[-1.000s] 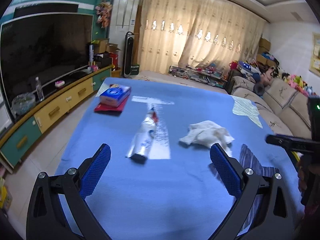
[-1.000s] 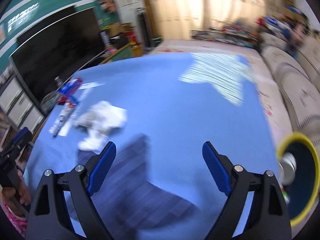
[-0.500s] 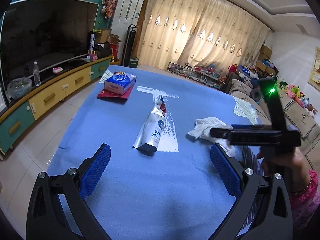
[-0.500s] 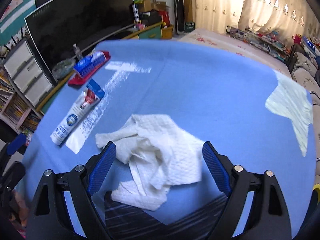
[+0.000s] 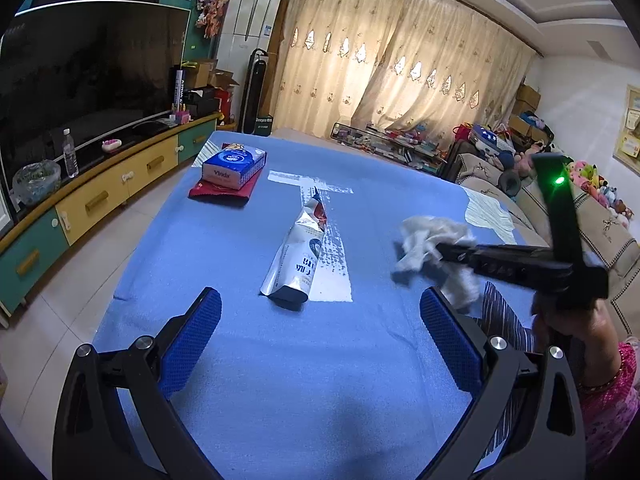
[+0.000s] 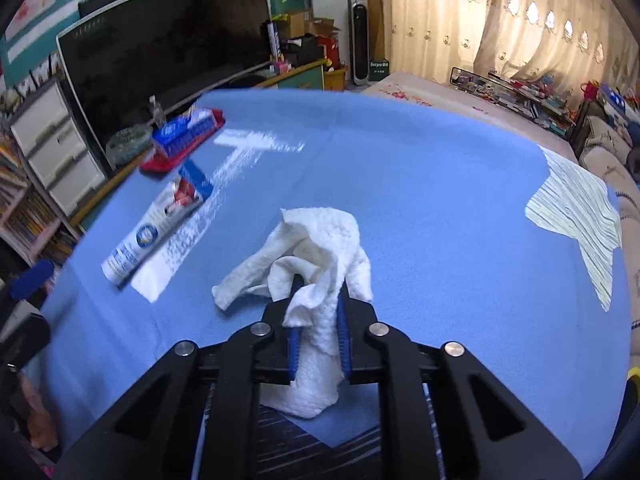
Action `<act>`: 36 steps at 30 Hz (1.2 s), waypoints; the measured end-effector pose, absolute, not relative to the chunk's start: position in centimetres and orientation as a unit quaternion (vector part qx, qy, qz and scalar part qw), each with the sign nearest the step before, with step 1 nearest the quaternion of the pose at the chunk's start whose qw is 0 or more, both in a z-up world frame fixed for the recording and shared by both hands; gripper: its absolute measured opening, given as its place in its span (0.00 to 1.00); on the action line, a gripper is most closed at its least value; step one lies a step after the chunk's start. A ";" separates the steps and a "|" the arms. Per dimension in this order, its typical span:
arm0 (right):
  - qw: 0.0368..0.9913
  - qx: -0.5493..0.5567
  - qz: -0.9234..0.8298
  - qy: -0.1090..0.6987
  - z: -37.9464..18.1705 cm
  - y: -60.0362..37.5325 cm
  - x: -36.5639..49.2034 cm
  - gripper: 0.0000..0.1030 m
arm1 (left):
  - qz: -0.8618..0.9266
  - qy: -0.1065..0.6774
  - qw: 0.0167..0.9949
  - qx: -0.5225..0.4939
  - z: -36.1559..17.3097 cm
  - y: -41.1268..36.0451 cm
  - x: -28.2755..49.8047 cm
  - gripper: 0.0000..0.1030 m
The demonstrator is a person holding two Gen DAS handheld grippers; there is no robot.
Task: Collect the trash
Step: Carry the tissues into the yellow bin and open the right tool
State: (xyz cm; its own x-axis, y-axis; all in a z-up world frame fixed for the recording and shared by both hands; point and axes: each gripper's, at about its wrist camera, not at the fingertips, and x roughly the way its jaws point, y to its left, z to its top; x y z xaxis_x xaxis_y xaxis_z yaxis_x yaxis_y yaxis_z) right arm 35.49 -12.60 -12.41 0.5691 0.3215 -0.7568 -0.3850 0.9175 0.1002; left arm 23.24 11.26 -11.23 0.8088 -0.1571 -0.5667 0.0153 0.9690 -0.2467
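Note:
A crumpled white paper towel (image 6: pixel 320 236) sits between the blue pads of my right gripper (image 6: pixel 318 292), whose jaws are closing and press on it. In the left wrist view the same towel (image 5: pixel 428 236) hangs from the right gripper (image 5: pixel 440 248), just above the blue table cloth (image 5: pixel 240 240). An empty silver snack packet (image 5: pixel 298 260) lies flat at mid-table, also in the right wrist view as the packet (image 6: pixel 156 224). My left gripper (image 5: pixel 320 300) stands open just short of the packet, with nothing between its fingers.
A blue tissue pack (image 5: pixel 234 164) rests on a red pouch at the far left of the table. A striped cloth (image 6: pixel 576 216) lies at the right edge. A TV cabinet (image 5: pixel 100 196) runs along the left, a sofa (image 5: pixel 608 232) along the right.
My right gripper swung left over the paper towel, came down and shut on it. The towel is now bunched up and raised off the cloth. The left gripper has hardly moved.

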 end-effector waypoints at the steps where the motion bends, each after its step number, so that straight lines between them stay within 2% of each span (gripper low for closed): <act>1: 0.889 -0.029 0.196 0.413 -11.9 -13.1 35.5 0.14 | -0.045 0.305 0.944 -0.117 -11.2 11.3 23.2 0.95; 9: 0.919 0.051 0.177 0.348 -6.4 -19.3 32.9 0.14 | -0.045 0.304 0.945 -0.111 -11.2 11.0 23.1 0.95; 14: 0.954 0.086 0.080 0.275 -3.6 -26.0 28.6 0.14 | -0.043 0.301 0.946 -0.112 -11.3 11.1 23.1 0.95; 17: 0.958 0.102 -0.007 0.268 -4.0 -31.6 26.3 0.15 | -0.043 0.301 0.946 -0.110 -11.3 11.1 23.1 0.95; 24: 0.917 0.127 -0.194 0.323 -8.4 -44.2 23.2 0.16 | -0.039 0.297 0.949 -0.102 -11.1 10.8 22.9 0.95; 31: 0.887 0.158 -0.256 0.350 -12.4 -49.8 22.8 0.20 | -0.037 0.302 0.947 -0.106 -11.3 11.0 23.0 0.95; 32: 0.883 0.160 -0.263 0.353 -12.7 -50.2 22.8 0.30 | -0.037 0.304 0.946 -0.108 -11.3 11.1 23.1 0.95; 33: 0.878 0.163 -0.270 0.359 -13.1 -50.5 22.9 0.51 | -0.036 0.306 0.945 -0.109 -11.4 11.1 23.1 0.95; 35: 0.877 0.169 -0.277 0.355 -13.4 -50.9 22.5 0.64 | -0.036 0.310 0.943 -0.112 -11.5 11.3 23.3 0.95; 36: 0.877 0.170 -0.278 0.354 -13.4 -51.3 22.5 0.64 | -0.036 0.311 0.943 -0.114 -11.5 11.3 23.4 0.95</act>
